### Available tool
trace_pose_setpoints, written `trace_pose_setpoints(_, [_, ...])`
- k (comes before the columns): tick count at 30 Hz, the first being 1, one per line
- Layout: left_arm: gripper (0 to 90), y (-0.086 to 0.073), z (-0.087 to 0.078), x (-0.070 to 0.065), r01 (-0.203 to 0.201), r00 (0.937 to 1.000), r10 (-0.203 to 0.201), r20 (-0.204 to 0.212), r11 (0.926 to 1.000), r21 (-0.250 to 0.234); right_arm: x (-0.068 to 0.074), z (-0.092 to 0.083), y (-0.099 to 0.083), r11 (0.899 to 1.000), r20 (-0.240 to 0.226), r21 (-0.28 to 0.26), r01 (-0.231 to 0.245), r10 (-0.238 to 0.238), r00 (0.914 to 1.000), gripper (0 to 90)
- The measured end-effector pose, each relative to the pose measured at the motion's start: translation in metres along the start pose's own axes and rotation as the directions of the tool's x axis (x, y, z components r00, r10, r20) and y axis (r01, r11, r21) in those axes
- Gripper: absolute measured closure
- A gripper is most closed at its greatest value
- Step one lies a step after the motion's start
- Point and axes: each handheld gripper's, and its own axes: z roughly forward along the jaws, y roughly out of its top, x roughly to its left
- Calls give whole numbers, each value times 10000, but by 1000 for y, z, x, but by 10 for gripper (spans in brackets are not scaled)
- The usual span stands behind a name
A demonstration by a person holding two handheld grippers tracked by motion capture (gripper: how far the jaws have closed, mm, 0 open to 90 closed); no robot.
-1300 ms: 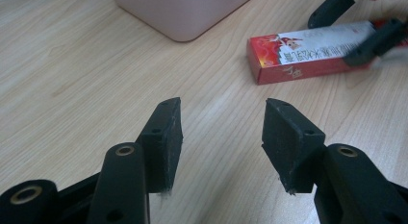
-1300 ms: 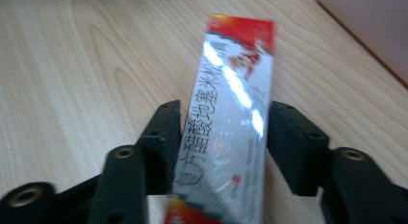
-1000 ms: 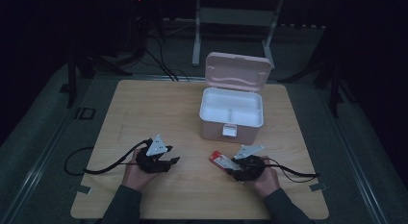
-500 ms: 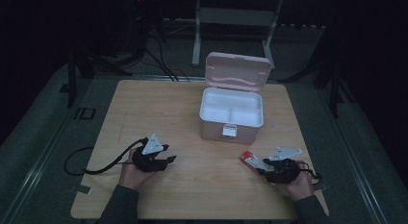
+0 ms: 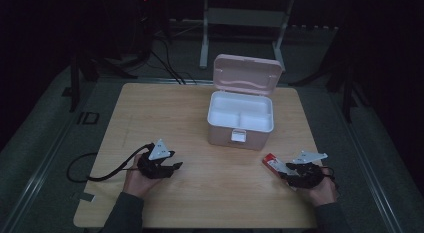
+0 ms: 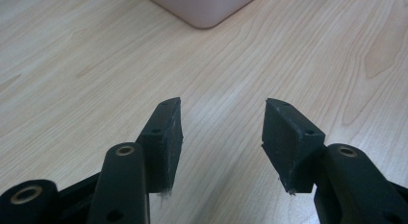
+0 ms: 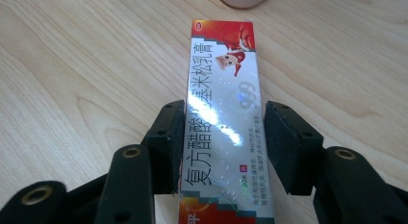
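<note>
On the pale wooden surface (image 5: 165, 113), a pink plastic storage box (image 5: 240, 124) is standing with its hinged lid propped open, showing a white divided inside. Well in front of it and to the right, near the surface's right edge, a small glossy red-and-white cardboard carton (image 7: 223, 123) printed with Chinese characters is lying flat between the jaws of the right gripper (image 7: 223, 147). In the high view the carton (image 5: 274, 164) is pointing out of the gripper toward the box.

The carton is looking light and fairly stiff, though thin card like this is likely to dent under a hard squeeze, and its shiny coating is probably somewhat slippery. Its long side faces, around the middle of its length, are seeming the best place to take hold.

The right gripper's jaws have just been opening a little; the left pad is sitting against the carton's edge while a slight gap is showing at the right pad, so the grip is looking released rather than firm. The left gripper (image 6: 222, 137) is resting low over bare wood with its jaws spread wide and nothing between them.
</note>
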Motion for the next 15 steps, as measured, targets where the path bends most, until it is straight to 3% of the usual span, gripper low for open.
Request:
trace_pose_setpoints(6, [480, 4, -3, 5, 161, 9999, -159, 66, 9996, -227, -4, -6, 4, 9974, 32, -565, -438, 440, 9990, 451])
trace_pose_setpoints(15, [478, 24, -8, 19, 327, 9976, -286, 632, 9974, -638, -8, -13, 33, 9918, 202, -1220, -384, 412, 9989, 479])
